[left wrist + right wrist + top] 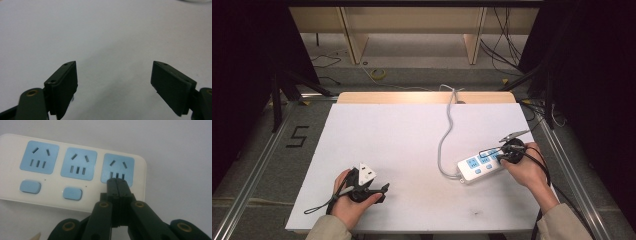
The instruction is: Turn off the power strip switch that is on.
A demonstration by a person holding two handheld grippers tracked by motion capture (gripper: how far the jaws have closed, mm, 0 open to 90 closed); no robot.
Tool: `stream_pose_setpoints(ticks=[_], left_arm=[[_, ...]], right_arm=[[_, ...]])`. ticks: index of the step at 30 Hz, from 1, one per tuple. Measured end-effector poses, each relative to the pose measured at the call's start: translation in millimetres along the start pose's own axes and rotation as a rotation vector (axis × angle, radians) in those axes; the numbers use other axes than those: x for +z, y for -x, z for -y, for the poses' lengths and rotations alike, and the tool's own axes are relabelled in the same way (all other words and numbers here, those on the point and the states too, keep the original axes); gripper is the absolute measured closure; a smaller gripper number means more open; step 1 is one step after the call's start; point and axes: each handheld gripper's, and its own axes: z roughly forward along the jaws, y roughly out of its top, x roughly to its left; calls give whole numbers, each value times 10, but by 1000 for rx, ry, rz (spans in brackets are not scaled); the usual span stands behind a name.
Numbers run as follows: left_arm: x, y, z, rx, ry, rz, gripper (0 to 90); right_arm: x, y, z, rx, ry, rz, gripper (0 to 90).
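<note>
Two grippers, two jobs here: right gripper [117, 181] has its jaws pressed together with nothing between them, tips down on the power strip [480, 167] at its end socket, likely pinning it or about to press the third switch, hidden under the jaws. Strip lies at the table's [402, 145] right side, cable [446, 135] trailing to the far edge. Left gripper [384, 189] rests near the front left, jaws wide apart over bare table, probably parked clear until needed
</note>
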Motion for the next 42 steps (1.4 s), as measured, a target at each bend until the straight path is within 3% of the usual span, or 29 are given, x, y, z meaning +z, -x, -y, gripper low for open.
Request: stream_pose_setpoints(ticks=[42], left_arm=[[6,-2,5,5,-6,0,213]], right_arm=[[-4,16,20,18,9,-20,900]])
